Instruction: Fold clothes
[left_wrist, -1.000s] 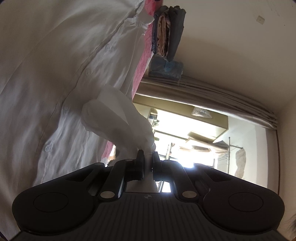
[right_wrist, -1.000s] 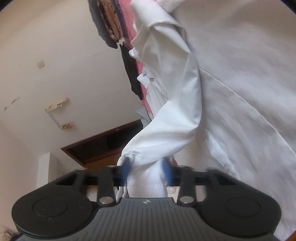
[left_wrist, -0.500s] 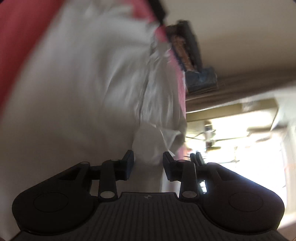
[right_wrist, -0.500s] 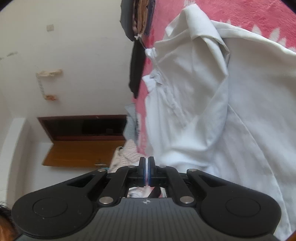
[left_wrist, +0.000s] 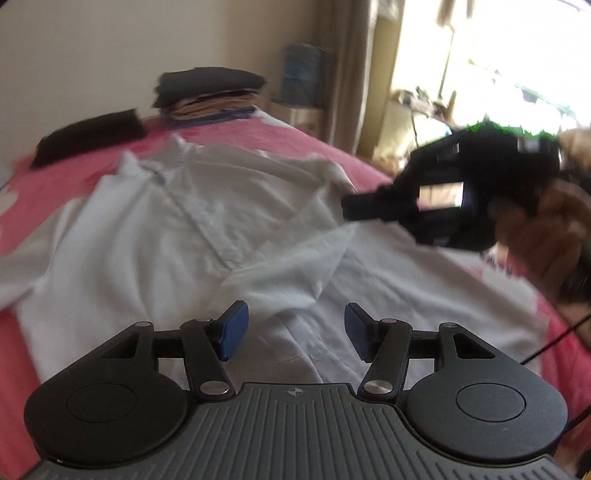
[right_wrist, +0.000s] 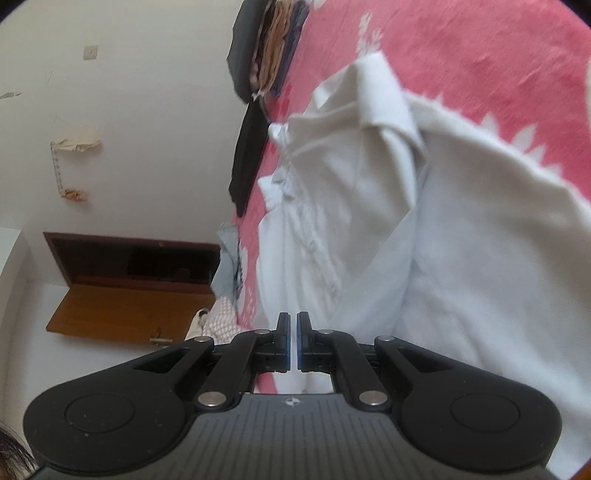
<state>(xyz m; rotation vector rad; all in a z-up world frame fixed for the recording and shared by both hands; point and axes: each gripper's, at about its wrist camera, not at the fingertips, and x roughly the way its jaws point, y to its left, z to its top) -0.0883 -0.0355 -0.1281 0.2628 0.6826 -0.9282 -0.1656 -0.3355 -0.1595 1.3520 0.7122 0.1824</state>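
Jaws of the left gripper (left_wrist: 295, 334) stand wide apart with nothing between them, hovering just above the lower front of the white shirt (left_wrist: 207, 236), near its button placket. That shirt lies spread face up on the pink bed cover (left_wrist: 325, 155), collar toward the far wall, with one sleeve folded across the chest so that its end lies just ahead of the parted blue pads (left_wrist: 232, 330).

On the right gripper (right_wrist: 293, 341) the jaws are pressed nearly together, only a thin slit showing, and no cloth is caught in them; the shirt (right_wrist: 461, 258) spreads ahead and to one side of the tips, its hem edge just beyond them. From the left wrist view this gripper (left_wrist: 373, 206) hangs over the shirt's far shoulder side, held in a hand (left_wrist: 535, 236).

A stack of folded clothes (left_wrist: 210, 92) sits at the head of the bed, well apart from the shirt.
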